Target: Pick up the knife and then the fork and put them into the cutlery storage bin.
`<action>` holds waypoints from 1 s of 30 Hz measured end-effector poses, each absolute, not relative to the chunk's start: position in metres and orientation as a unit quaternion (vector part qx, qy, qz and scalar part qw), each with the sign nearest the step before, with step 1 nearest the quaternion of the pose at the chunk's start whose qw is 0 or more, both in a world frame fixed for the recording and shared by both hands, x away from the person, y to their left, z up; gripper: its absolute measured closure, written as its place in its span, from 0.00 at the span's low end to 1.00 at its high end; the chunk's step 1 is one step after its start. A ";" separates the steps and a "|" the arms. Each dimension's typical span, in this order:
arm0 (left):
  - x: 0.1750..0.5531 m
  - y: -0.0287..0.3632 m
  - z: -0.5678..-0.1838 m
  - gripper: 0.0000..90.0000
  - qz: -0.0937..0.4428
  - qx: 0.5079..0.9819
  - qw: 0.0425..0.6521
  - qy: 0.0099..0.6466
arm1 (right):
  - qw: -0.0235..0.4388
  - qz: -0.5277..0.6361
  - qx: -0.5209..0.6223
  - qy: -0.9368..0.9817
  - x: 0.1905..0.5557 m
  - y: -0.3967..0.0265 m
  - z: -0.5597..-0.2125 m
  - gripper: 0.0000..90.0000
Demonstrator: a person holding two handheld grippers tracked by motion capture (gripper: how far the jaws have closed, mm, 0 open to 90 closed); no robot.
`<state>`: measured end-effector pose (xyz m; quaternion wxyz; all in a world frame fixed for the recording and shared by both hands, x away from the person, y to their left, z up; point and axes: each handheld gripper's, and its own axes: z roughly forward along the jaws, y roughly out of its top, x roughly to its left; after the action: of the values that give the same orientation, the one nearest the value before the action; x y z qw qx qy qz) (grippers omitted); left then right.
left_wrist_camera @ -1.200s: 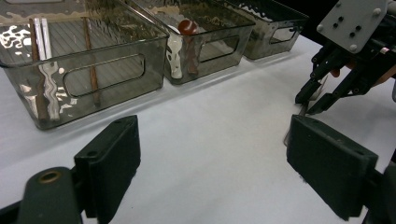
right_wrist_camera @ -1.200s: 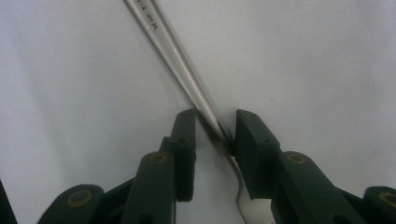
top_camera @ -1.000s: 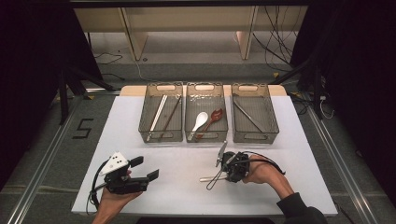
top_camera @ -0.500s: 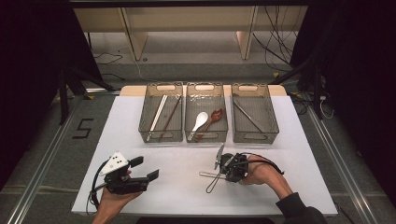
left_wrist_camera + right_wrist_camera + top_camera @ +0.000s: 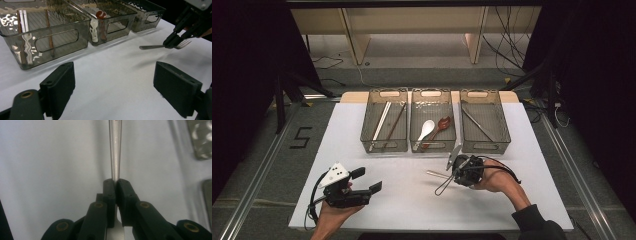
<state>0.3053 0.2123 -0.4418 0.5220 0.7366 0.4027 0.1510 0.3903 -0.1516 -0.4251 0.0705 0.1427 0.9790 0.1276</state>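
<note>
Right gripper view, smooth metal fork handle, tapered

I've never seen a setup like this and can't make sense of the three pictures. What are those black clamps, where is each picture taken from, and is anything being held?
A person at a white table holds a hand-operated black two-jaw gripper in each hand. The high view looks down from above the person's side of the table. The other two pictures come from cameras riding on the grippers, looking along their jaws.

At the far side stand three smoky clear plastic bins: one with chopsticks, one with a white spoon and a brown spoon, and one with a slim metal utensil.

The right gripper is shut on a silver metal fork, gripping its handle. The left gripper is open and holds nothing.
</note>
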 end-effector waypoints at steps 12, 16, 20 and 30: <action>0.306 0.213 -0.442 0.19 0.153 0.735 0.523 0.404 | 0.104 0.179 0.184 0.961 0.403 -0.167 -0.402 0.95; 0.306 0.213 -0.442 0.19 0.154 0.733 0.524 0.405 | 0.113 0.185 0.189 0.958 0.405 -0.170 -0.397 0.95; 0.306 0.214 -0.442 0.19 0.156 0.732 0.524 0.405 | 0.123 0.195 0.198 0.953 0.408 -0.173 -0.393 0.95; 0.306 0.214 -0.443 0.19 0.157 0.731 0.526 0.406 | 0.146 0.215 0.223 0.940 0.418 -0.185 -0.382 0.95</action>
<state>0.3058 0.2141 -0.4427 0.5256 0.7308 0.4061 0.1571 0.4180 -0.1850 -0.3824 0.1460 0.2231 0.9396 0.2146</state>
